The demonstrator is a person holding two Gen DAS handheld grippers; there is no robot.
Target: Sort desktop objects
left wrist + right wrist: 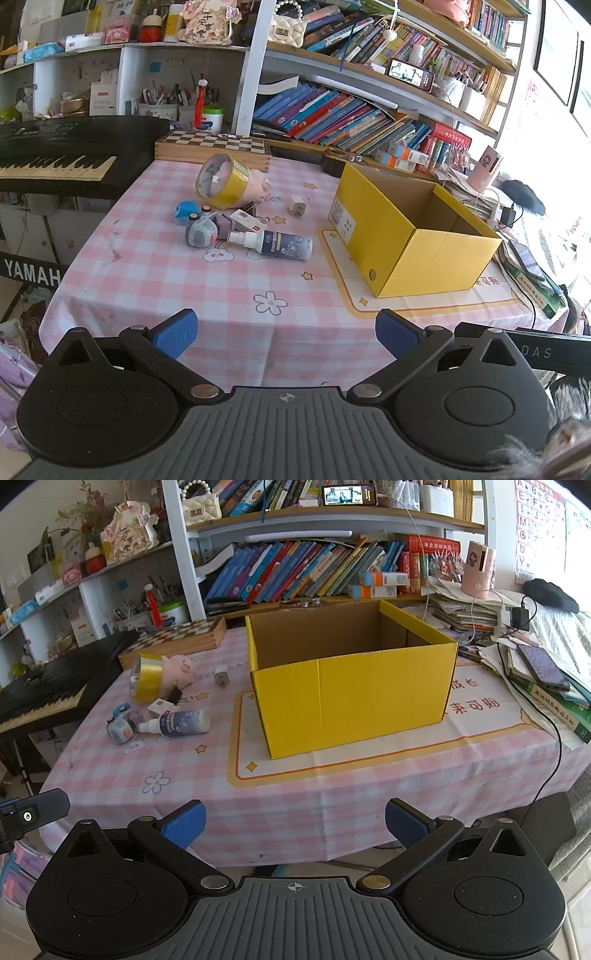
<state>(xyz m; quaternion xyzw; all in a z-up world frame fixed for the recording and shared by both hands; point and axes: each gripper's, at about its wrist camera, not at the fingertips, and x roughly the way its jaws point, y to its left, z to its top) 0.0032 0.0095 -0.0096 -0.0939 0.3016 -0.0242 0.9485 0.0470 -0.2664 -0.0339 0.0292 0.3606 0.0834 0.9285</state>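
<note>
Both grippers hang at the near edge of the table, tilted down toward it, and both stand wide apart with nothing between the blue pads: the left gripper (286,334) and the right gripper (295,823).

One yellow cardboard box (351,698) sits open-topped on a cream mat (369,753) on the right half of the pink checked tablecloth (147,280); what shows of its inside is bare cardboard.

To the left of the box lies one loose cluster of small things, well apart from both grippers:
- one roll of yellow tape (225,181), on its edge at the far side of the cluster
- one pink pig figure (181,668), touching the tape roll
- one white spray bottle (275,244) with a dark label, lying on its side, nozzle to the left
- one grey-blue toy (201,232) just left of the nozzle
- one small blue item (184,212) beyond it — too small to name
- one black binder clip (175,696)
- one white plug adapter (297,205), alone between the cluster and the box

Beyond the cluster, one chessboard box (214,146) lies along the far edge, and one black keyboard (55,162) stands off the table to the left.
</note>
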